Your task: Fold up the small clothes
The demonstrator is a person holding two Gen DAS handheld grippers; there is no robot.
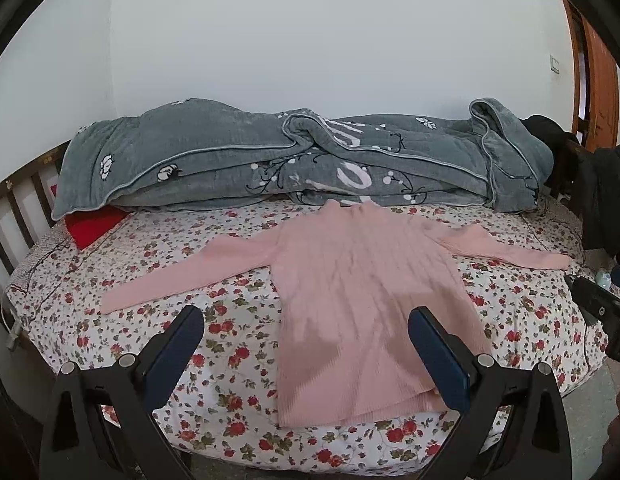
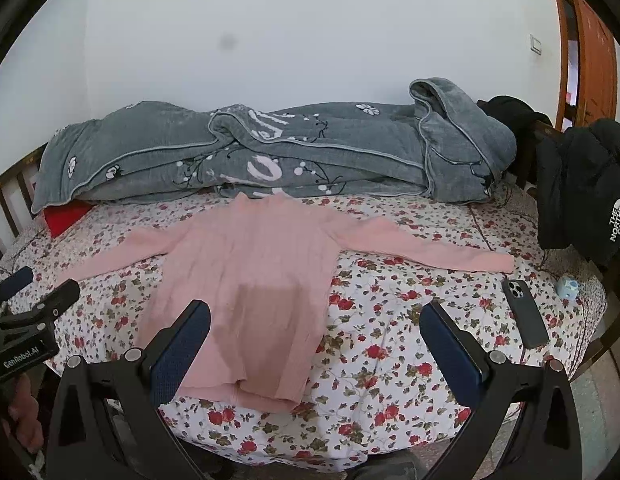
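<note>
We're looking at the bed's floral sheet [image 1: 237,344] with a grey floral quilt [image 1: 213,160] bunched along the far wall side, a black North Face jacket [image 2: 582,184] hanging off the right end, and the pink ribbed sweater [image 1: 358,296] lying flat mid-bed, hem toward us, both sleeves spread out sideways. We're holding the left gripper [image 1: 305,324] and right gripper [image 2: 316,320] above the near edge, both with fingers wide apart and gripping nothing, the left over the sweater's hem, the right straddling the hem's right corner. Smaller bits: a red item [image 2: 65,216] poking out under the quilt's left end, and a dark-cased phone [image 2: 525,312] lying face-down near the right sleeve's cuff.
</note>
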